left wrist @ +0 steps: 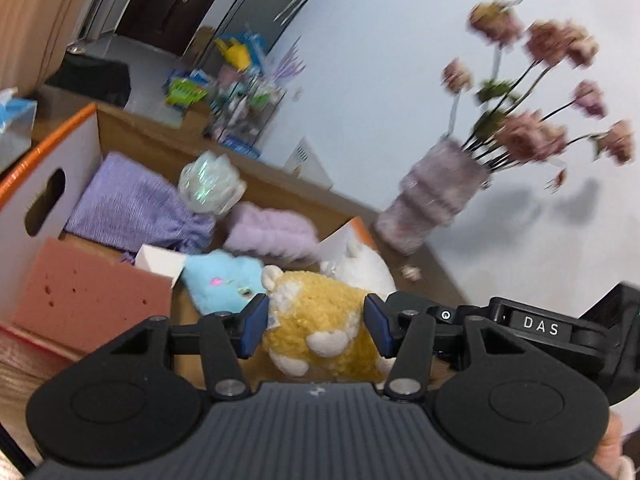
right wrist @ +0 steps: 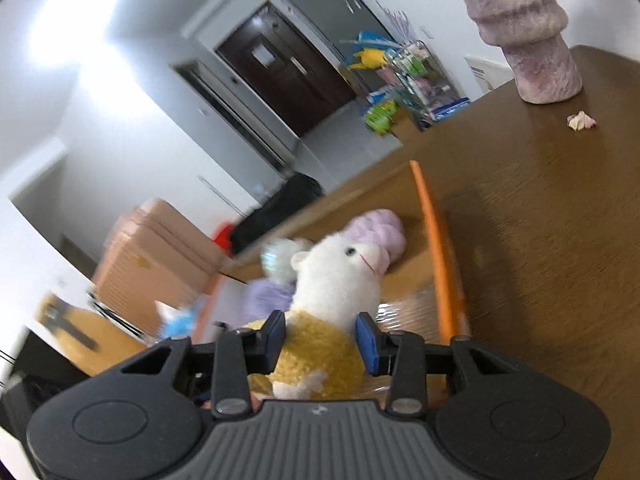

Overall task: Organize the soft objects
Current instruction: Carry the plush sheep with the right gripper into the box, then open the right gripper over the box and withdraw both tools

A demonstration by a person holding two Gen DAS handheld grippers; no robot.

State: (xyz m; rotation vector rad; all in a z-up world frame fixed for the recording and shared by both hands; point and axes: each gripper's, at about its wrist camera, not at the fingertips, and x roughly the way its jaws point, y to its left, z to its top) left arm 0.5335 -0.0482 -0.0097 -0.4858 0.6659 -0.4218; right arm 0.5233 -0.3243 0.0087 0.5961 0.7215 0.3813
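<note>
yellow-bodied alpaca plush (left wrist: 320, 332) pinched in both my grippers, left gripper (left wrist: 316, 330) clamped on rump, right gripper (right wrist: 322, 340) on shoulders. plush hangs just above orange-rimmed box (left wrist: 52, 168), long axis head-away toward box interior. right nearer head.

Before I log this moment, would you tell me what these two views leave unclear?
- Left wrist view: the alpaca plush's head is hidden behind its own yellow body.
- Left wrist view: the flowers are motion-blurred; their kind is unreadable.
- Right wrist view: the vase is cut off by the top edge.
- Right wrist view: the blue plush is blurred and partly hidden behind the box's orange rim.
- Both views: the box floor is covered by toys.
</note>
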